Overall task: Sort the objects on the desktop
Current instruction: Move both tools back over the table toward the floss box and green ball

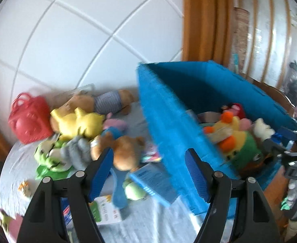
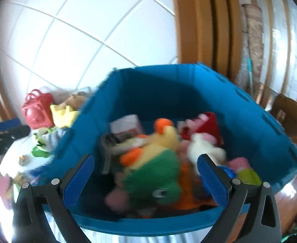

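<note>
A blue storage bin (image 1: 168, 105) stands on the table's right side, holding several plush toys, among them a green and yellow one (image 2: 154, 174). The bin also fills the right wrist view (image 2: 168, 93). My left gripper (image 1: 149, 162) is open and empty above the table, left of the bin wall, over a brown plush bear (image 1: 126, 151) and a blue box (image 1: 154, 182). My right gripper (image 2: 145, 169) is open and empty above the bin's near rim. A yellow plush (image 1: 77, 121), a red toy bag (image 1: 30, 119) and a green plush (image 1: 49, 158) lie on the table.
The table has a pale cloth (image 1: 148, 222). A white tiled wall (image 1: 77, 30) is behind, with an orange-brown door frame (image 1: 205, 20) to the right. Small toys (image 1: 25, 188) and a printed card (image 1: 106, 208) lie near the front edge. A wooden chair (image 2: 290, 117) stands right of the bin.
</note>
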`<state>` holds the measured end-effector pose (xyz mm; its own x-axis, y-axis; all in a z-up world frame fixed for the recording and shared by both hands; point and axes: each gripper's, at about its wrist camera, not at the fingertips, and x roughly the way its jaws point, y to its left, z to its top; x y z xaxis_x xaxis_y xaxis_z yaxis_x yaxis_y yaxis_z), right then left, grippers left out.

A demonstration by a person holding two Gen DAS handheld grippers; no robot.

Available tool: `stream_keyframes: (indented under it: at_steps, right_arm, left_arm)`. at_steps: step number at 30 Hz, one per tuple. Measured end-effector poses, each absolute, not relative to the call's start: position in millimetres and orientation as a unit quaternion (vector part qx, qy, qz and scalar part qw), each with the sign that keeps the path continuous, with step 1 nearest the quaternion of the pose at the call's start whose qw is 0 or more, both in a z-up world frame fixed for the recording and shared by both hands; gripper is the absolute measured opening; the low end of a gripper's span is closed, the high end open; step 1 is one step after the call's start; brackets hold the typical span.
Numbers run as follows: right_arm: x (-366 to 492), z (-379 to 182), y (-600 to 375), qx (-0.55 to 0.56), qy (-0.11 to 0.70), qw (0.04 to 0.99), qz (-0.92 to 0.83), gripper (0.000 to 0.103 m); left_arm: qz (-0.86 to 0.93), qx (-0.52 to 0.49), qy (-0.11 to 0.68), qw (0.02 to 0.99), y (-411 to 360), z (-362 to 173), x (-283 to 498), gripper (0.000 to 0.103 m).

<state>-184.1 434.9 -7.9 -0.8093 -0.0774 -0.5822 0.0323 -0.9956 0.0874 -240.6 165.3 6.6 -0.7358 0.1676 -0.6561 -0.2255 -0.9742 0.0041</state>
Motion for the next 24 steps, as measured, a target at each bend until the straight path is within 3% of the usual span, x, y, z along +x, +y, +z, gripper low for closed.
stream_keyframes:
  at_steps: [15, 24]
  right_arm:
    - [-180, 3, 275, 0.27, -0.002, 0.106, -0.957, 0.103]
    - [-175, -25, 188, 0.292, 0.006, 0.127, -0.948, 0.103]
  left_arm:
    - [0.913, -0.409, 0.01, -0.006, -30, -66, -209, 0.073]
    - [0.899, -0.437, -0.002, -0.025, -115, -96, -198, 0.073]
